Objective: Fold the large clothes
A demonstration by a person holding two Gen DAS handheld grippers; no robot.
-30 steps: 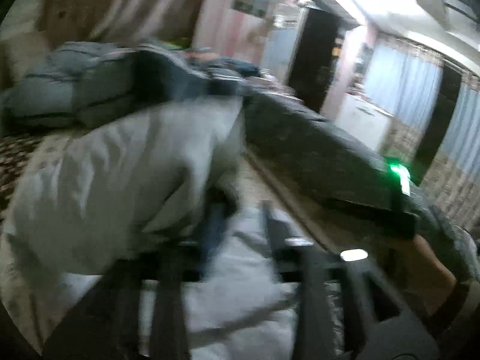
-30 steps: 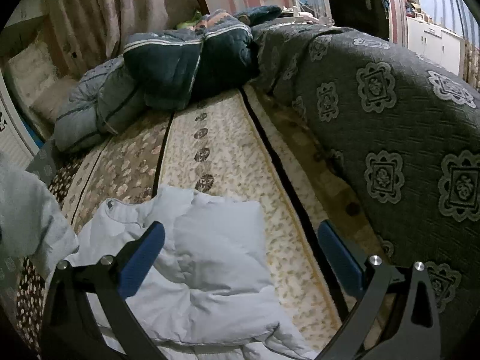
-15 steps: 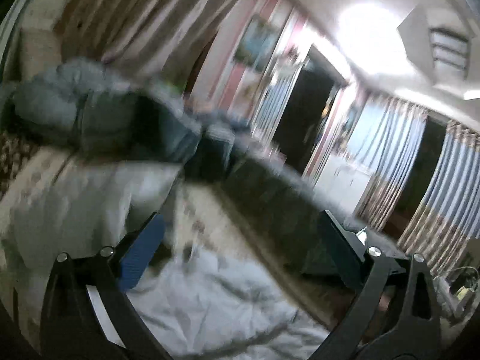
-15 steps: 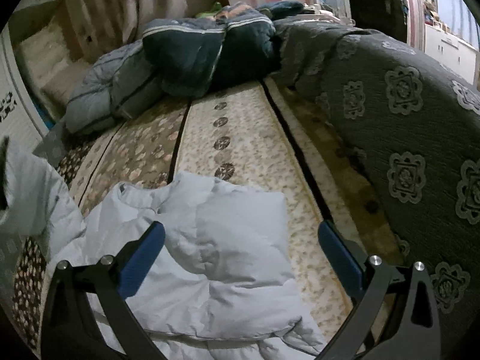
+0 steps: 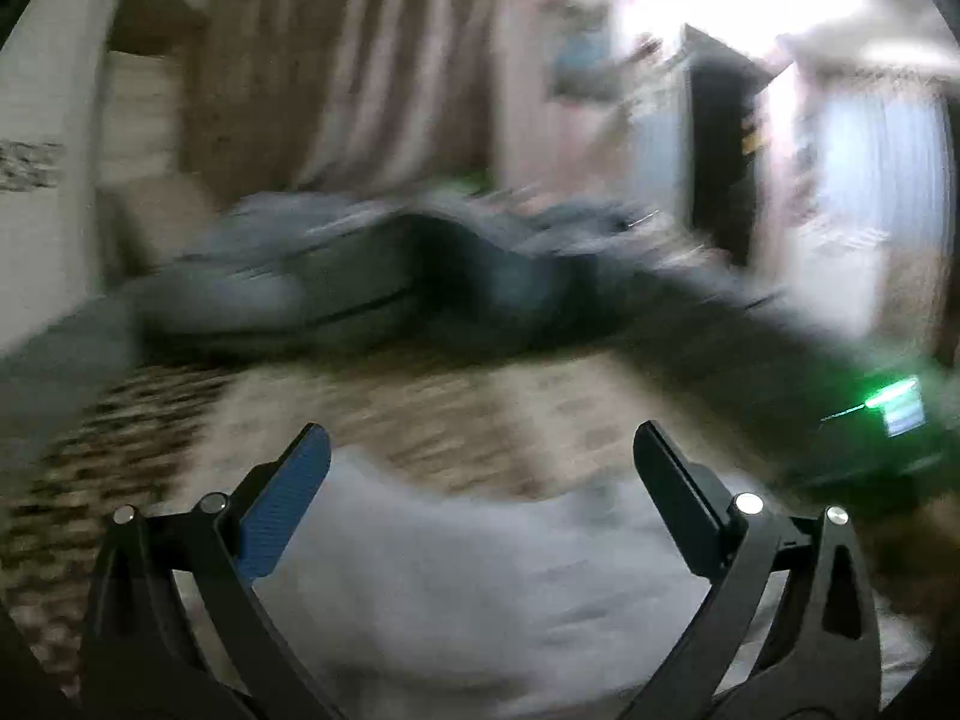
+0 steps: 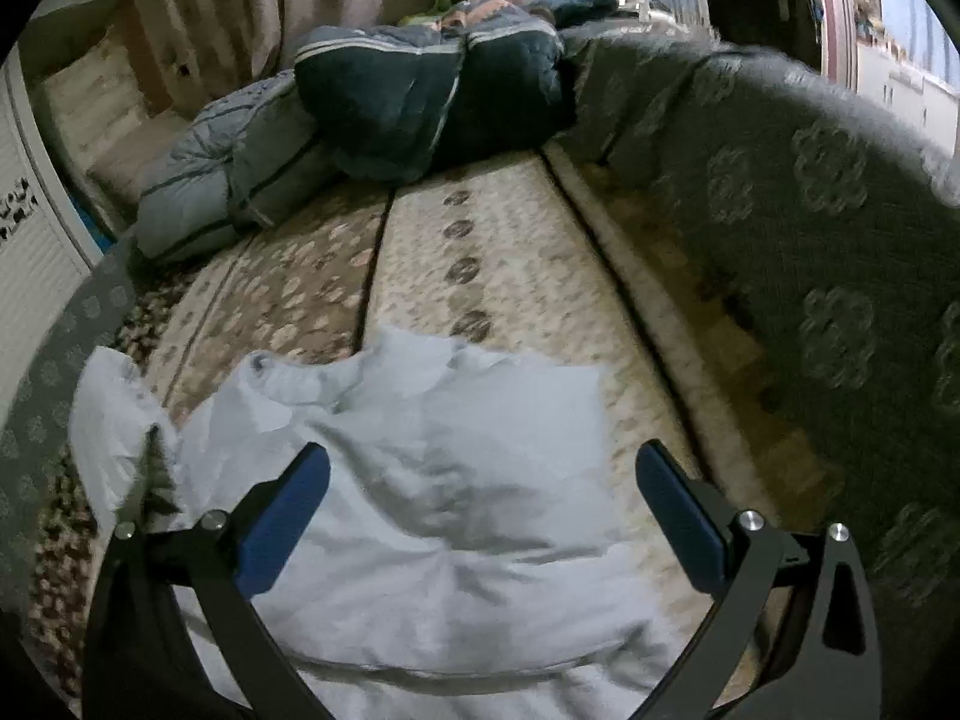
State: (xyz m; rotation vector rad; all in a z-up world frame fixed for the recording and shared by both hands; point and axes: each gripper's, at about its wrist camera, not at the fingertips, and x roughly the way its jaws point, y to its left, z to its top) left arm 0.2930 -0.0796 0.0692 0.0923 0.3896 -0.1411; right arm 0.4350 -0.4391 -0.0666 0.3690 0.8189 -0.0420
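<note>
A pale blue-white puffy jacket (image 6: 456, 516) lies crumpled on the patterned sofa seat (image 6: 504, 252), one part folded over the body and a loose flap at the left (image 6: 114, 420). My right gripper (image 6: 483, 510) is open and empty, its fingers spread above the jacket. The left wrist view is motion-blurred. There my left gripper (image 5: 480, 492) is open and empty above the same jacket (image 5: 468, 588).
Folded dark blue and grey quilts (image 6: 384, 96) are piled at the far end of the seat. A grey patterned backrest (image 6: 810, 252) runs along the right. A white cabinet (image 6: 30, 240) stands at the left. A green light (image 5: 894, 396) glows at the right.
My left gripper let go of the jacket part it held up and opened; that part now lies on the seat. The left view swung. The right gripper stayed open and shifted slightly.
</note>
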